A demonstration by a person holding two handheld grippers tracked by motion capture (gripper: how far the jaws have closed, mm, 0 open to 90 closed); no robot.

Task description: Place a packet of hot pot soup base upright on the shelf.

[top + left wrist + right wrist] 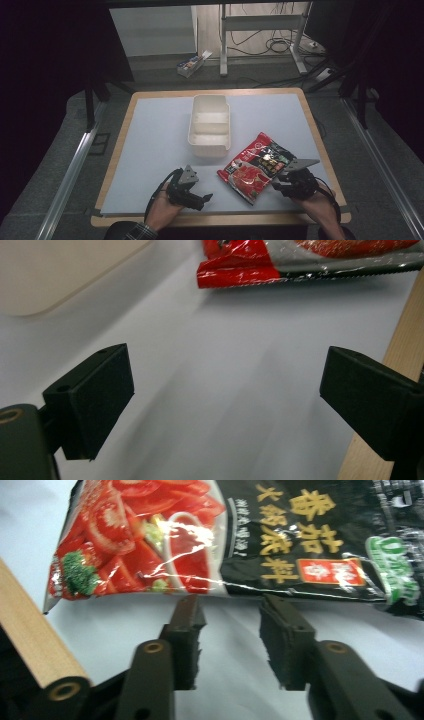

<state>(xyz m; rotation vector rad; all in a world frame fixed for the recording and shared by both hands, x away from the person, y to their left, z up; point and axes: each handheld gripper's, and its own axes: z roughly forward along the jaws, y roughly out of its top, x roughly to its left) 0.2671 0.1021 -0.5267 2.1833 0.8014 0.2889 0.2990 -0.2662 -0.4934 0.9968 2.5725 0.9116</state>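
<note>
In the high view, a red and black food packet [257, 166] is seen lying flat on the pale sheet of the table [150, 145], toward the near right, just in front of a white two-part box [209, 125]. The right gripper [280, 184] is held at the packet's near right edge, close against it. The left gripper [202, 198] is held near the front edge of the table, to the left of the packet and apart from it.

In the left gripper view, the two black jaws are spread wide with nothing between them. The packet's [305, 262] red end is seen farther off at the top, and a corner of the box [55, 275] at the upper left.

In the right gripper view, the jaws are parted by a narrow gap, with bare sheet between them. Their tips lie just short of the packet's [240, 545] edge; nothing is gripped. The wooden table edge [30, 635] is seen at the left.
</note>
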